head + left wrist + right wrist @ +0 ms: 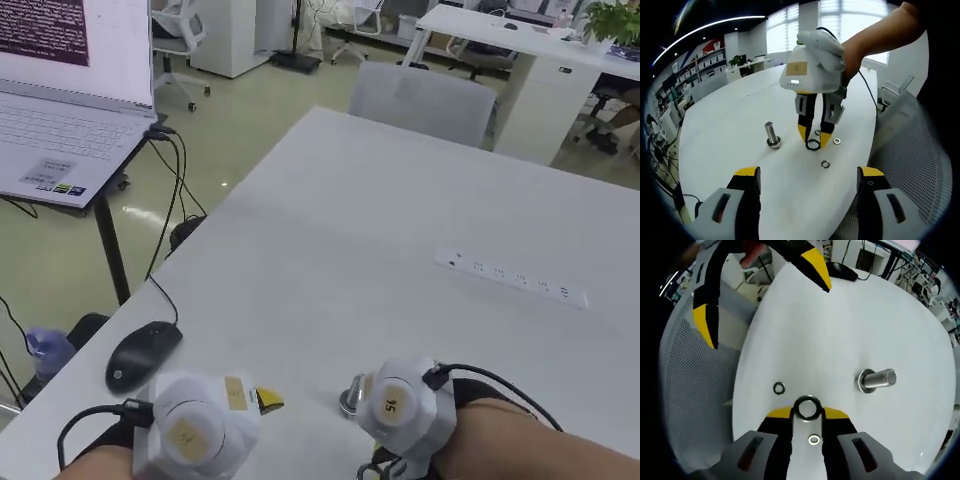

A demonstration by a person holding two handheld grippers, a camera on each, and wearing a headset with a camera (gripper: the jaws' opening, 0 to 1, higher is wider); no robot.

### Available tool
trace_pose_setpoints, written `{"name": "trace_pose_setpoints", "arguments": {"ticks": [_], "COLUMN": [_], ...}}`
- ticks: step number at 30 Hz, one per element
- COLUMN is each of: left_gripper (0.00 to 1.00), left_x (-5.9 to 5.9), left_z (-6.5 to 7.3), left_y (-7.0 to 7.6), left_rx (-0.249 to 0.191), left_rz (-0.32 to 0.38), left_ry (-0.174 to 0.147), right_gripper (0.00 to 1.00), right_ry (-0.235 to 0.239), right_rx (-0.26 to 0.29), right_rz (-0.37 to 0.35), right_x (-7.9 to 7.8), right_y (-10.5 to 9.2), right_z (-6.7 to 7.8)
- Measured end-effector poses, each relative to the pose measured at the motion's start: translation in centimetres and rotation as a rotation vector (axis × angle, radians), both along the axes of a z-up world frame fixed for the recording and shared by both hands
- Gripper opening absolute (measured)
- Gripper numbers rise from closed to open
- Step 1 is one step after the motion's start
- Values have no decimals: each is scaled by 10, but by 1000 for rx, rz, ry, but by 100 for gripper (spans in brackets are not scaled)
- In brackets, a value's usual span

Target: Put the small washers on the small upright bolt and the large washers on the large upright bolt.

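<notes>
An upright steel bolt (772,135) stands on its wide base on the white table (730,125); it is also seen from the right gripper view as the bolt (877,379). My right gripper (807,413) points down at the table, its yellow tips closed on a large dark washer (806,407), the same large washer (813,144) that lies just right of the bolt. Small washers (825,163) (837,141) lie loose near it, and another small washer (779,387) sits left of the tips. My left gripper (809,175) hangs wide open, apart from everything.
The table's near edge runs close behind the washers, with a grey mesh chair (910,150) beyond it. A black mouse (143,355) lies at the table's left edge, a white power strip (510,277) further out, and a laptop (60,140) stands on a side stand.
</notes>
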State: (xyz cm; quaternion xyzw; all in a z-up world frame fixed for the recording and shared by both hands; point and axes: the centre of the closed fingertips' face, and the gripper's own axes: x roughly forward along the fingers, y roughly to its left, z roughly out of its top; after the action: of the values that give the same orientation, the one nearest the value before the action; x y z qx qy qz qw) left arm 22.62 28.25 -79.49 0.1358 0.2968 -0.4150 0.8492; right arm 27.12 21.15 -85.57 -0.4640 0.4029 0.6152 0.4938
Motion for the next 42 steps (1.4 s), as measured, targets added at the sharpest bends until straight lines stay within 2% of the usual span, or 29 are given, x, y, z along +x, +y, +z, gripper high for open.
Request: {"name": "trace_pose_setpoints", "arguments": {"ticks": [6,10,15,20,23,29,34,39,42], "left_gripper": [79,80,83,86,87,93,94,97,97], "left_x": [0,0,1,1,1,1,1,6,6], "left_z": [-3,-5,-7,-7,-7,-9,-11,-12,-13], "left_y": [-1,-1,-2,-3,-5,-7,-6,-3,-3], "left_rx": [-12,-21,-22,-31,-39,-41,-41,-50,-55], "left_rz": [4,7,0,-1,-2,-1,3,23,26], "left_ry": [8,13,22,27,32,39,44,36,44], "right_gripper": [21,21,21,21,21,21,21,21,21], "right_ry": [3,5,-17,-29,-44,-47,-47,-42,-36], "right_rx": [-6,-4,5,14,3,6,9,18,22], "right_rz": [-19,-49,-68,-84,-71,-82,-88,-102,-103], "right_x": [9,19,32,44,51,62,67,73,73], "right_y": [-3,-4,-3,1,3,6,10,20,25], "right_z": [17,35,56,71,72,74,70,66,64]}}
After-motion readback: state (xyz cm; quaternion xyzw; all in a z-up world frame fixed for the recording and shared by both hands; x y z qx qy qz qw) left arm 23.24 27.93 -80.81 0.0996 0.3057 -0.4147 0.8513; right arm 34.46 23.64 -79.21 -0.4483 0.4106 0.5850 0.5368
